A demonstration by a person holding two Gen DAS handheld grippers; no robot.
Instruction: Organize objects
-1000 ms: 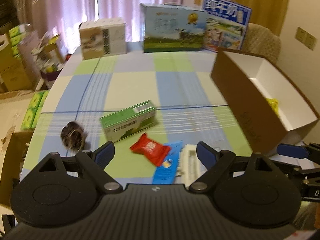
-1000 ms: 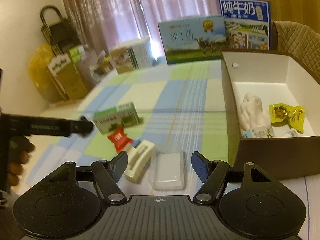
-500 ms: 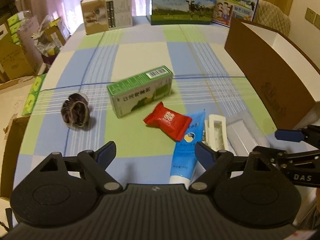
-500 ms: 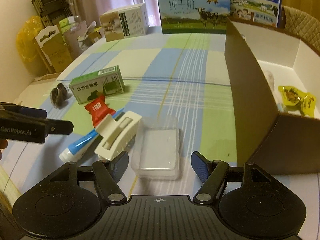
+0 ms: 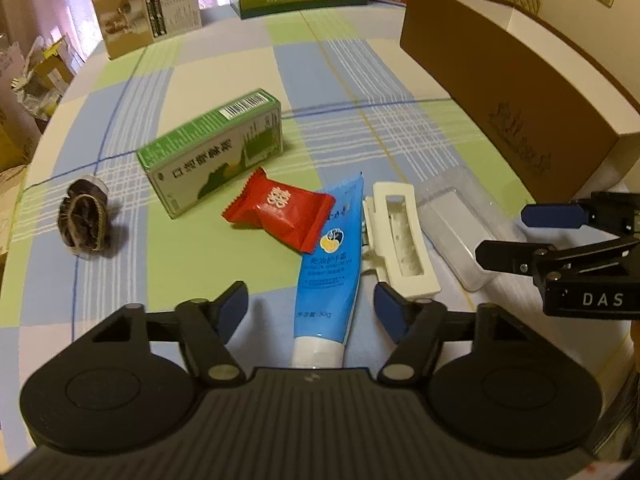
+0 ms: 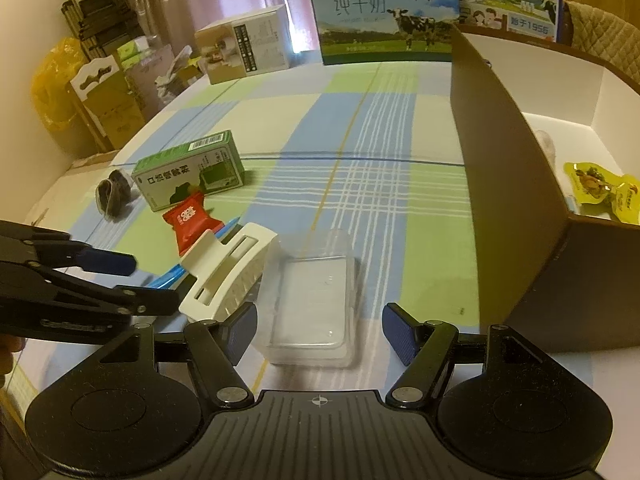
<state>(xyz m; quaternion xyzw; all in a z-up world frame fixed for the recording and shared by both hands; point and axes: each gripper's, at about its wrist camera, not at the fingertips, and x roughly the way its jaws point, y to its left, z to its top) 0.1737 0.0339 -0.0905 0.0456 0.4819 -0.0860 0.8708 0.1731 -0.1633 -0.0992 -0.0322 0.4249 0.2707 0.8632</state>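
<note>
A blue tube [image 5: 328, 276] lies between the fingers of my left gripper [image 5: 310, 306], whose jaws are closing; the pads stand clear of it. A red candy packet [image 5: 280, 212] rests on the tube's far end. Beside the tube lie a white hair clip [image 5: 400, 236] and a clear plastic case [image 6: 312, 296]. My right gripper [image 6: 320, 326] straddles the case's near end, open, pads not touching. A green box [image 5: 212, 152] and a dark scrunchie [image 5: 82, 220] lie further left. The brown cardboard box [image 6: 508, 184] stands on the right.
Inside the cardboard box lies a yellow packet [image 6: 600, 188]. Two milk cartons [image 6: 384, 16] and a beige box [image 6: 244, 52] stand along the table's far edge. Bags and cartons [image 6: 100, 96] crowd the floor beyond the table's left edge. The checked tablecloth [image 6: 360, 128] covers the table.
Both grippers have sunk towards the table and tipped downward. The left jaws have narrowed around the blue tube. The right gripper has come down over the clear case, its opening unchanged.
</note>
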